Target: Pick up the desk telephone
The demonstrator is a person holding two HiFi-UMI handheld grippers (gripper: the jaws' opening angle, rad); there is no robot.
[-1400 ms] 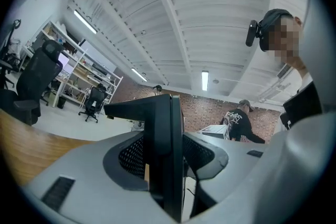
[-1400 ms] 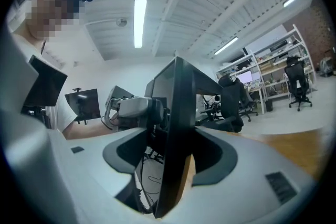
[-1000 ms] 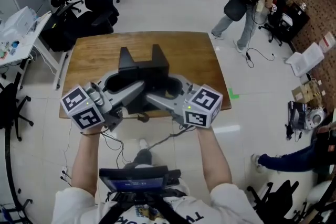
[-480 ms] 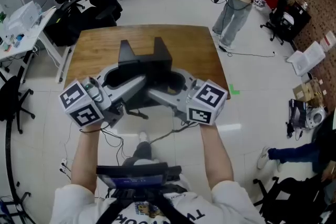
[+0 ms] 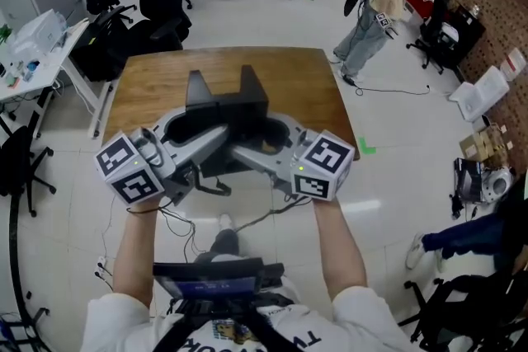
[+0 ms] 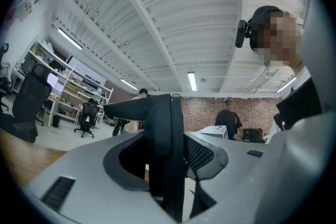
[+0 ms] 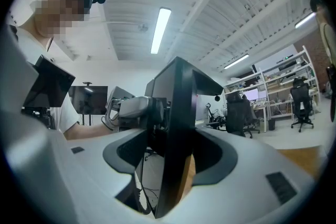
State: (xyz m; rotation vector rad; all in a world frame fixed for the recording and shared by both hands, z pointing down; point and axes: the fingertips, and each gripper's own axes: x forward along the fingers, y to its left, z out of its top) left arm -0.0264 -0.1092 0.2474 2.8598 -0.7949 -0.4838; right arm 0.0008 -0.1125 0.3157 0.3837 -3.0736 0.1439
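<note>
Left tongs [image 6: 168, 165], right tongs [image 7: 173, 176] astride telephone [image 5: 227, 99]

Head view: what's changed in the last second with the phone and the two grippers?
Almost nothing. The bystander with the bag at the upper right has walked a little further from the table. The left gripper and right gripper stay clamped on the desk telephone, with no clear shift against the tabletop.
</note>
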